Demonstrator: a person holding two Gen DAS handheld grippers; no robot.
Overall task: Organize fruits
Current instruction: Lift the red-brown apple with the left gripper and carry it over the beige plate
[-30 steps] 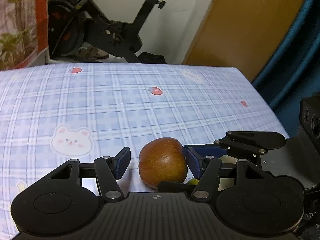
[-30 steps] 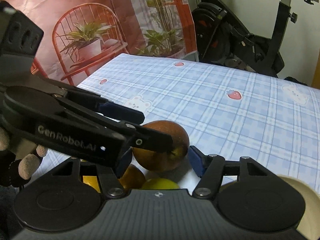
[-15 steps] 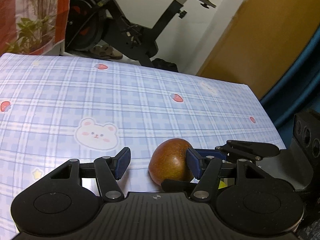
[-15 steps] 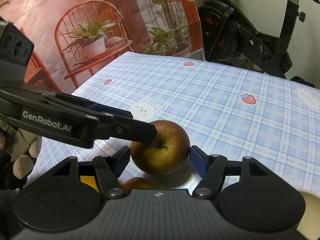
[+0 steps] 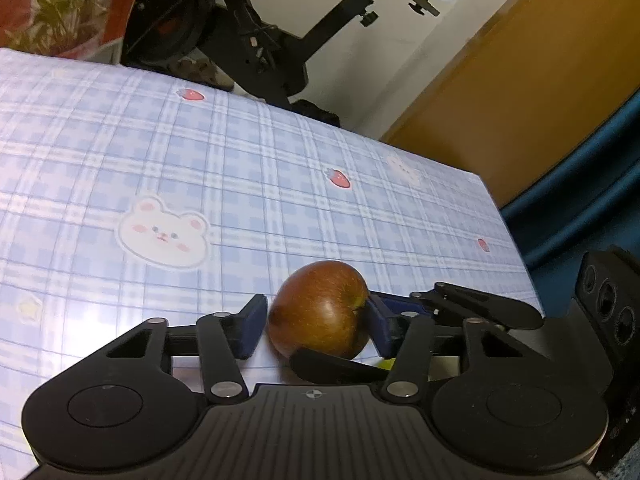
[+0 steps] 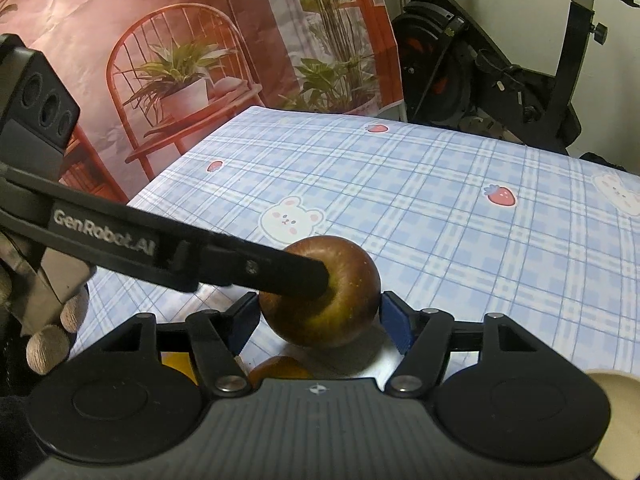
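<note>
Right wrist view: left gripper (image 6: pixel 320 280), marked "GenRobot.AI", had just been closing on apple (image 6: pixel 344 304); right gripper (image 6: pixel 318 316) clasped it too.

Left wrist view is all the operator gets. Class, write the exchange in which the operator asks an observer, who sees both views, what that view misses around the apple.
Operator: A dark finger runs under my apple. Does the other gripper hold it?
Observer: Yes. The right gripper has a blue pad pressed on each side of the apple.
Operator: Does anything lie beneath the apple?
Observer: An orange-coloured fruit sits just below it, partly hidden by the right gripper's body.
</note>
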